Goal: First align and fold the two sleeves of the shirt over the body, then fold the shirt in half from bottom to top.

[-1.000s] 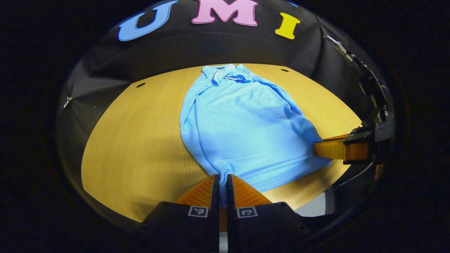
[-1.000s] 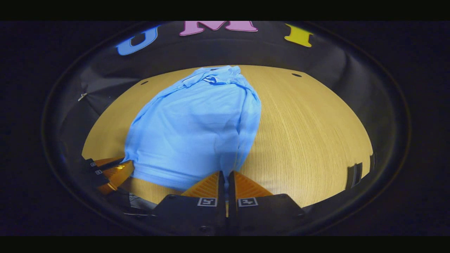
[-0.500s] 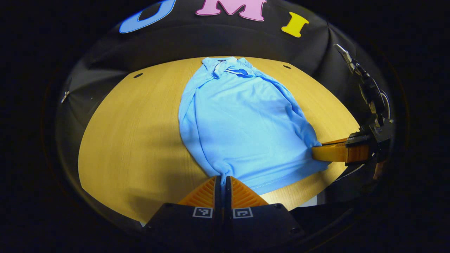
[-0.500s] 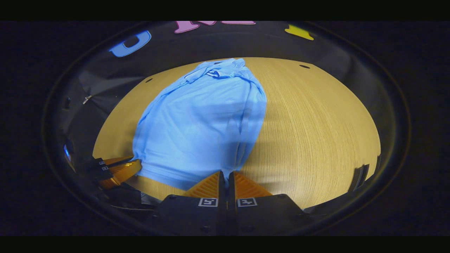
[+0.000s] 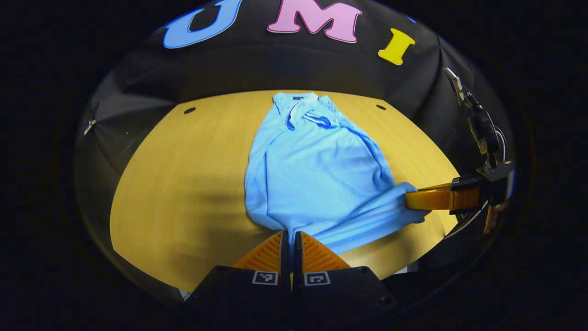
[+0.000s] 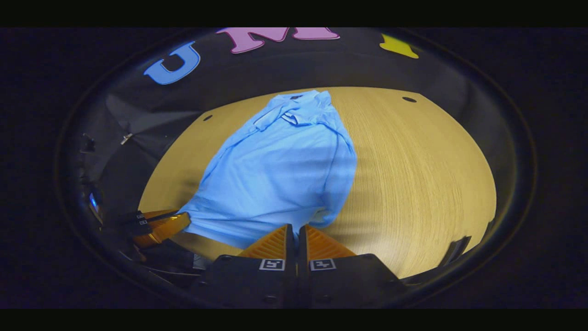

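Recording booth: black cloth wall [image 5: 294, 69] behind a bare wooden table [image 5: 183, 184].

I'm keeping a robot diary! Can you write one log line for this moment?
stage: bottom-to-top fold | left hand-held gripper: shut on shirt hem | right hand-held gripper: shut on hem | sleeves: folded in
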